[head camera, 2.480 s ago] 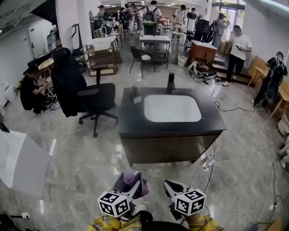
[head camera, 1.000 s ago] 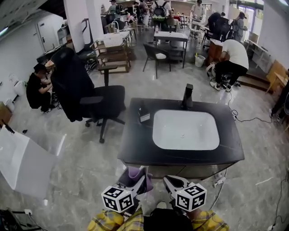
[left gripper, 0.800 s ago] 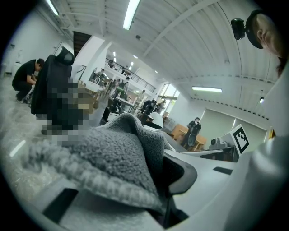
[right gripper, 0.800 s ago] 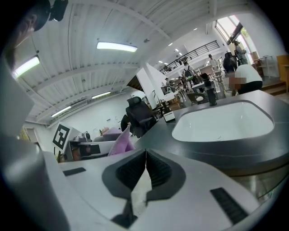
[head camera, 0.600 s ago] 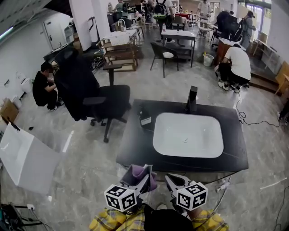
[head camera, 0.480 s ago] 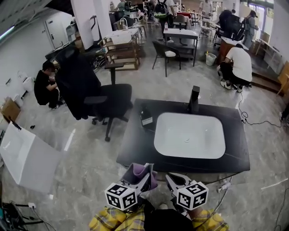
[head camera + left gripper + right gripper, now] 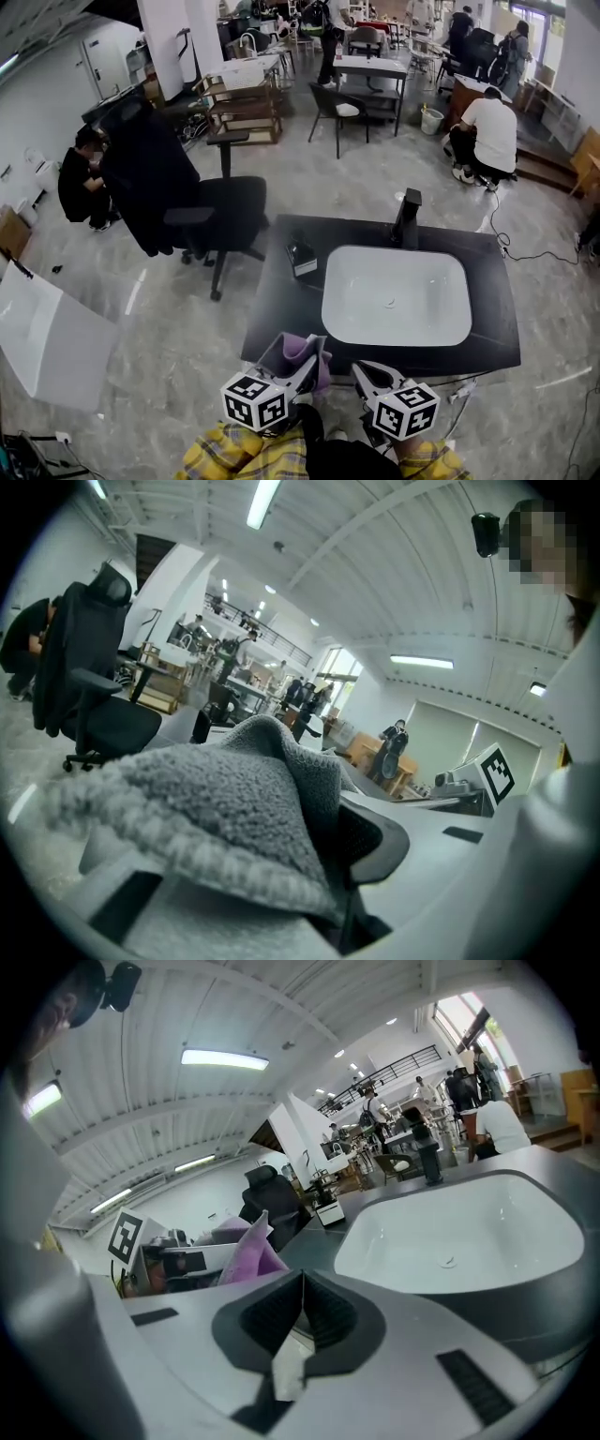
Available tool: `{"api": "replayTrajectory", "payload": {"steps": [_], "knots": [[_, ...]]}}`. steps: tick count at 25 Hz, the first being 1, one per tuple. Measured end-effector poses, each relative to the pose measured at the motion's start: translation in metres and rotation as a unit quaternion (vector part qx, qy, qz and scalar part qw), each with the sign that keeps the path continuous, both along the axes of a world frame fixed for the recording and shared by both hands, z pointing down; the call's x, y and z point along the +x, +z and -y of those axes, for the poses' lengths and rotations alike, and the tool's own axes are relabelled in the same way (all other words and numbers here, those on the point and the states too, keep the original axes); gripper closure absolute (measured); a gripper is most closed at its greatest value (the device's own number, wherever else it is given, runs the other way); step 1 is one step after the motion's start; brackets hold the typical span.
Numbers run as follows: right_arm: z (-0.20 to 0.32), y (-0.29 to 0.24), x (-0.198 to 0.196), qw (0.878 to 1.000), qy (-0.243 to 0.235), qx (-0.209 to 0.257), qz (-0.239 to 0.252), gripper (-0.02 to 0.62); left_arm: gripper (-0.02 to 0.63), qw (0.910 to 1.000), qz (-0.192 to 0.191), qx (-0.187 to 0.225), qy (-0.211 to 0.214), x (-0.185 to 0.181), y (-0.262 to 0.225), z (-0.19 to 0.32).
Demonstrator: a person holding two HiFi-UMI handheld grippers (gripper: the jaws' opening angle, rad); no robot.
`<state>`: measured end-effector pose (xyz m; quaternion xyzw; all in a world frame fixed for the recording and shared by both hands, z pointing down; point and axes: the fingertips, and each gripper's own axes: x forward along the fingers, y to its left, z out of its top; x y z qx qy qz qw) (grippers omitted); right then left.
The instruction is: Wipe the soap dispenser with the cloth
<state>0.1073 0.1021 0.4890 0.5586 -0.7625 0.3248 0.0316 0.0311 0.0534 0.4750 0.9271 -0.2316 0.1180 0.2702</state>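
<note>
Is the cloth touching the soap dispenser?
Apart. The head view shows bare black counter between the cloth and the soap dispenser.

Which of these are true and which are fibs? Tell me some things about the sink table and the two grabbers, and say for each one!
1. A small dark soap dispenser stands on the black countertop, left of the white rectangular sink. True.
2. The fingers of the left gripper are shut on a fluffy purple cloth. True.
3. The fluffy purple cloth is rubbing the soap dispenser. False: the cloth is held well short of the dispenser and does not touch it.
4. The right gripper holds a sponge in its fingers. False: its fingers are shut together on nothing.
</note>
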Motion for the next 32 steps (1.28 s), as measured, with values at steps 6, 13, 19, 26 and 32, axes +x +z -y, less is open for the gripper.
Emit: {"api": "replayTrajectory", "payload": {"steps": [6,13,19,26,32], "knots": [[0.040,0.000,-0.003,1.000,0.017,-0.007,-0.002,0.589,0.528,0.9997,-0.002,-0.012,0.022,0.000,0.003,0.041],[0.093,0.015,-0.025,1.000,0.025,-0.016,-0.004,0.589,0.528,0.9993,-0.003,-0.024,0.028,-0.022,0.019,0.100],[0.129,0.013,-0.034,0.999,0.041,-0.021,-0.009,0.589,0.528,0.9987,0.000,-0.024,0.046,-0.033,0.020,0.135],[0.159,0.009,-0.044,0.999,0.044,-0.014,-0.024,0.589,0.528,0.9987,-0.002,-0.015,0.049,-0.043,0.021,0.171],[0.174,0.000,-0.043,0.999,0.028,-0.011,-0.029,0.589,0.528,0.9998,-0.011,-0.007,0.013,-0.046,0.014,0.196]]}}
